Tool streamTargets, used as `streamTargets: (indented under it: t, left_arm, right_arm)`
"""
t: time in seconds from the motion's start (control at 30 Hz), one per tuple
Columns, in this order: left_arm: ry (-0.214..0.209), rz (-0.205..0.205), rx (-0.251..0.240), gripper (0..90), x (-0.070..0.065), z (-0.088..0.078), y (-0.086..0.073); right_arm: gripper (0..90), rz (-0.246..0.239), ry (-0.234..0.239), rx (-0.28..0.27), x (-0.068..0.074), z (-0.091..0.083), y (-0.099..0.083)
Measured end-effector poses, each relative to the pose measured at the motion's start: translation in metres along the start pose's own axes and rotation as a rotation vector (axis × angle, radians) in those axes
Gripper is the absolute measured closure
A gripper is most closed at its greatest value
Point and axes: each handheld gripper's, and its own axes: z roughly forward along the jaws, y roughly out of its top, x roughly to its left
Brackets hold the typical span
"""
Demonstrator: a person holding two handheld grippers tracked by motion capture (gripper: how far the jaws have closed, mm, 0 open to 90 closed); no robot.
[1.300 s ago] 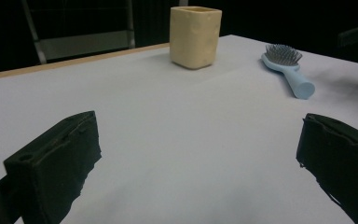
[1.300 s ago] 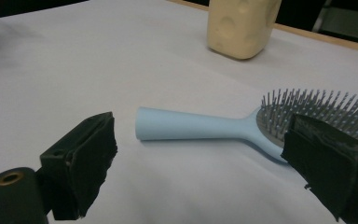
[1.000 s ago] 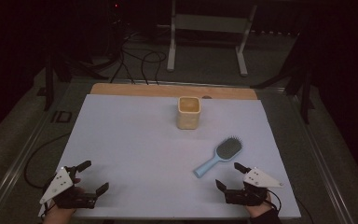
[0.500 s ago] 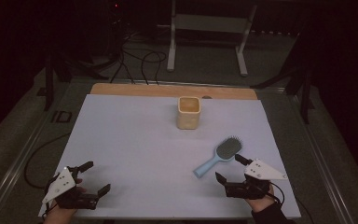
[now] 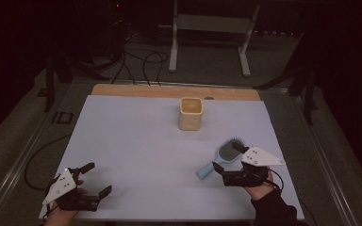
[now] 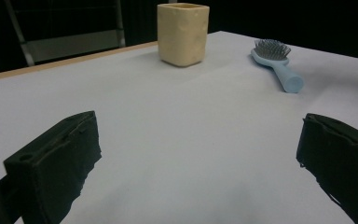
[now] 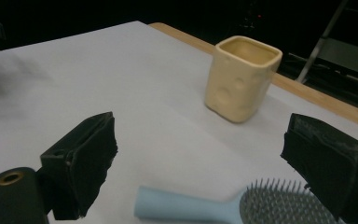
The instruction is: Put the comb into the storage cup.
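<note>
A light blue hairbrush (image 5: 221,157) lies on the white tabletop (image 5: 136,141) at the right front, its bristled head pointing away. My right gripper (image 5: 227,162) is open and straddles the brush, one jaw on each side. In the right gripper view the hairbrush (image 7: 223,207) lies low between the jaws, right gripper (image 7: 203,158) wide open, with the cream square cup (image 7: 240,77) beyond. The cup (image 5: 191,113) stands upright at the table's far middle. My left gripper (image 5: 96,179) rests open at the front left, holding nothing. In the left gripper view, the left gripper (image 6: 198,154) faces the cup (image 6: 183,32) and hairbrush (image 6: 277,65).
A wooden strip (image 5: 169,91) edges the far side of the table. Behind it stand a metal frame (image 5: 209,28) and loose cables (image 5: 136,59) on the floor. Open white surface lies between the two grippers.
My right gripper has moved forward and left, from beside the brush handle to astride the brush. The left gripper has shifted only slightly. Cup and brush have not moved.
</note>
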Motion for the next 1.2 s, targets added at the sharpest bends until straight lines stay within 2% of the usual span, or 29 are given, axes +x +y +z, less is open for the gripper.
streamTargets:
  t: [0.23, 0.5, 0.57, 0.87, 0.97, 1.1, 1.2]
  left_arm:
    - [0.000, -0.001, -0.001, 0.0, 0.001, 0.000, 0.000]
    - [-0.009, 0.001, -0.004, 0.0, 0.001, 0.002, 0.001]
    - [-0.009, 0.000, -0.003, 0.0, 0.001, 0.003, 0.001]
    - [-0.015, 0.001, -0.007, 0.0, 0.001, 0.005, 0.002]
    - [-0.017, 0.001, -0.006, 0.0, 0.001, 0.005, 0.001]
    - [-0.017, 0.000, -0.007, 0.0, 0.001, 0.005, 0.001]
    - [-0.018, -0.001, -0.008, 0.0, 0.001, 0.005, 0.001]
  right_arm:
    - [9.7, -0.016, 0.031, 0.015, 0.005, 0.019, 0.014]
    - [11.2, -0.044, 0.068, 0.045, 0.010, 0.039, 0.020]
    - [12.1, -0.049, 0.064, 0.048, 0.012, 0.044, 0.020]
    - [13.7, -0.044, 0.109, 0.081, 0.016, 0.065, 0.016]
    - [13.8, -0.028, 0.118, 0.084, 0.016, 0.069, 0.013]
    - [20.1, -0.002, 0.136, 0.112, 0.015, 0.079, 0.004]
    - [22.7, -0.007, 0.140, 0.128, 0.015, 0.083, -0.001]
